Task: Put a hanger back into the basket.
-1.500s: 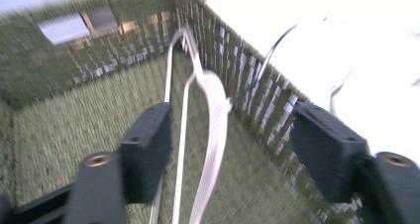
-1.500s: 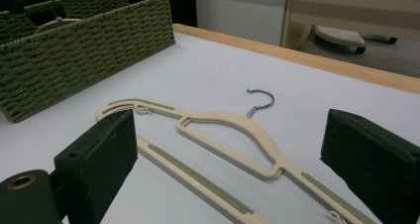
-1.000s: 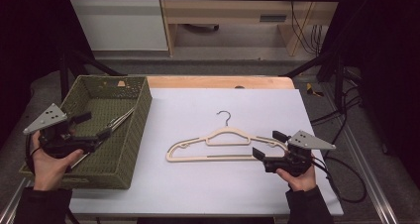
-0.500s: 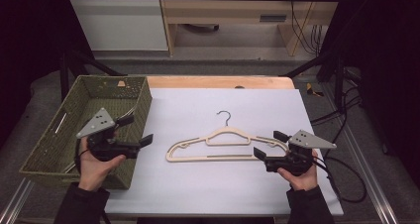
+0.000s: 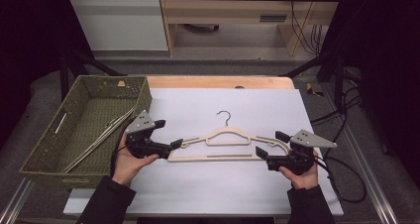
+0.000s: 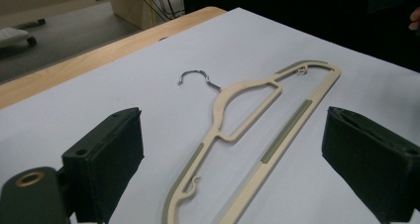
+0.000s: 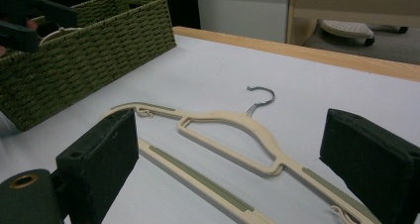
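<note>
A cream plastic hanger (image 5: 228,143) with a metal hook lies flat on the white table top (image 5: 198,105). My left gripper (image 5: 168,134) sits at the hanger's left end, jaws wide apart with the hanger's end (image 6: 198,184) lying between them on the table. My right gripper (image 5: 270,144) rests at the hanger's right end, also open, the hanger's arm (image 7: 237,149) running between its jaws. Neither gripper is closed on the hanger. The metal hook (image 7: 260,97) points toward the far side of the table.
A green woven basket (image 5: 54,154) stands at the left of the table, with long thin metal pieces (image 5: 101,137) lying in it. A wooden strip (image 5: 218,81) edges the far side. Cables (image 5: 341,179) trail off the right side.
My left gripper has moved from over the basket rightward to the hanger's left end. The right gripper has stayed at the hanger's right end.
</note>
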